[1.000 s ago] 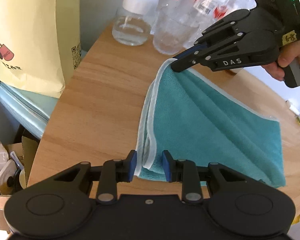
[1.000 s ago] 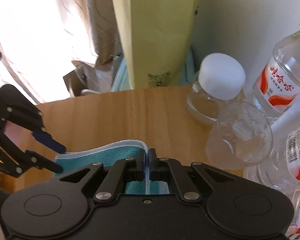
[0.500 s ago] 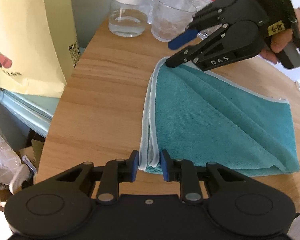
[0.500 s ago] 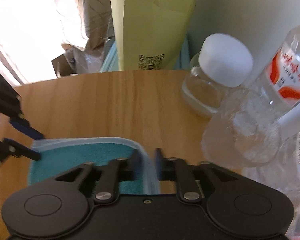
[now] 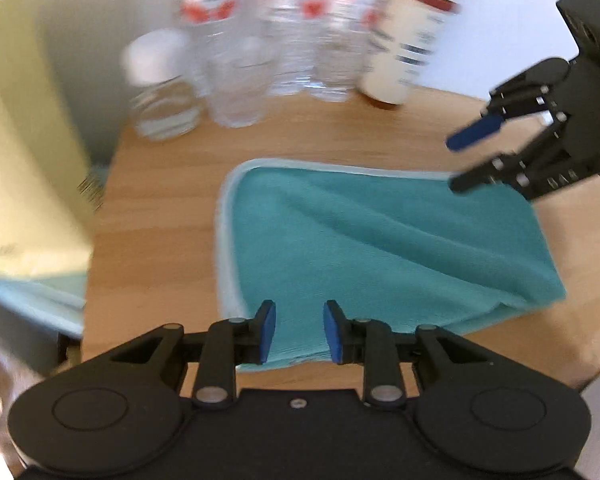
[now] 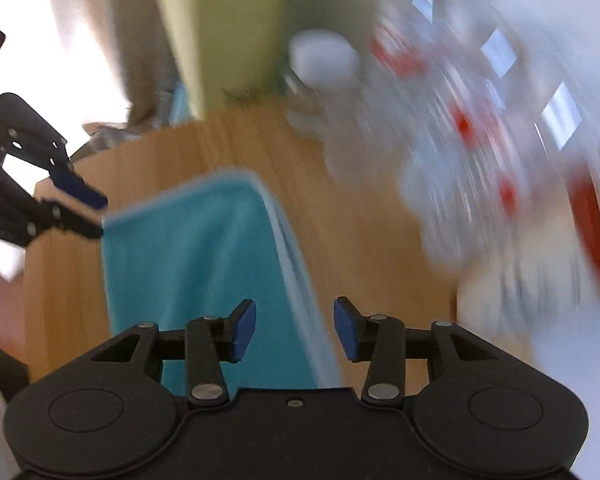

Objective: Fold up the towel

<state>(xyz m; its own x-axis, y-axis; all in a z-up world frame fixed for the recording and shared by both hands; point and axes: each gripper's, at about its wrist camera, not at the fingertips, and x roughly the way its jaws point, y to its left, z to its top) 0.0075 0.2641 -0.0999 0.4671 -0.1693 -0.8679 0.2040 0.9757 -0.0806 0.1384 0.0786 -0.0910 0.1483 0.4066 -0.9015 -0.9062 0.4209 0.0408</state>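
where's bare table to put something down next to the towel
Bare wood lies left of the towel, out to the table edge, and in a strip between the towel's far hem and the bottles. The far edge is crowded with bottles and a jar.

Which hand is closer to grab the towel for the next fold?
Probably the left. The left gripper hangs right over the near edge of the teal towel, fingers opening with nothing held. The right gripper is lifted off the far edge, also opening and empty.
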